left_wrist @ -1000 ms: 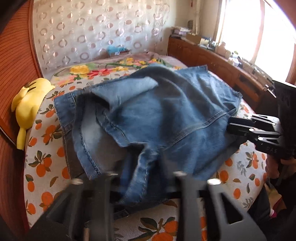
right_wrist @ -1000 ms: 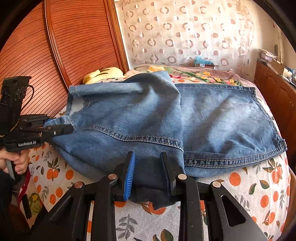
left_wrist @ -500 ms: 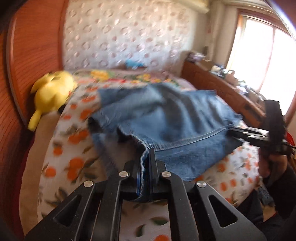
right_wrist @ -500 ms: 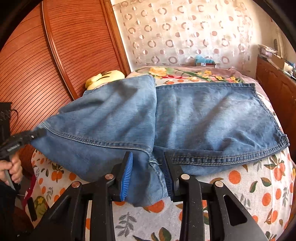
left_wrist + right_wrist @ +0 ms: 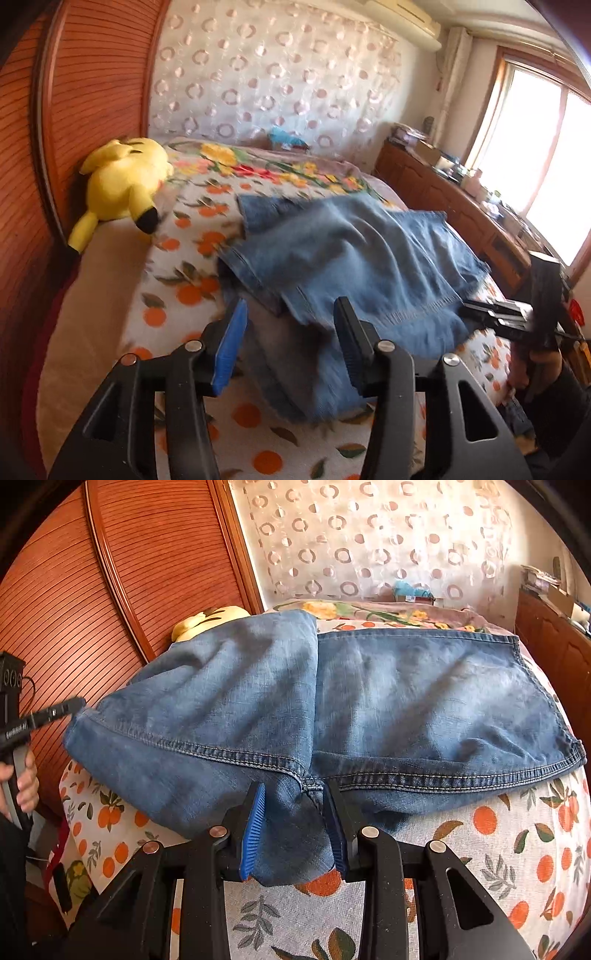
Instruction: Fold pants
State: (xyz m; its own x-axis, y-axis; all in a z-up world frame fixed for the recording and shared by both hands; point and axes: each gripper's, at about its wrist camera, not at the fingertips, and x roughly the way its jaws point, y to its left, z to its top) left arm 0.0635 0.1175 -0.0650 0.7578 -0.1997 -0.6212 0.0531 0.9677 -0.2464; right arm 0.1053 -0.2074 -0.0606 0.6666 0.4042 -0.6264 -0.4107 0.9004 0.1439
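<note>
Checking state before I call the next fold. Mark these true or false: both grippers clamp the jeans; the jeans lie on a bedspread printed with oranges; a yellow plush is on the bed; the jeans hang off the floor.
1. Both grippers clamp the jeans. False: the left gripper has just opened; the right gripper grips denim.
2. Orange-print bedspread under the jeans. True.
3. Yellow plush on the bed. True.
4. Jeans hang off the floor. False: they lie on the bed.

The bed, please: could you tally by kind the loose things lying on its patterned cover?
Jeans: 1
Yellow plush toy: 1
Blue item near the far wall, too blurred to name: 1
Total: 3
</note>
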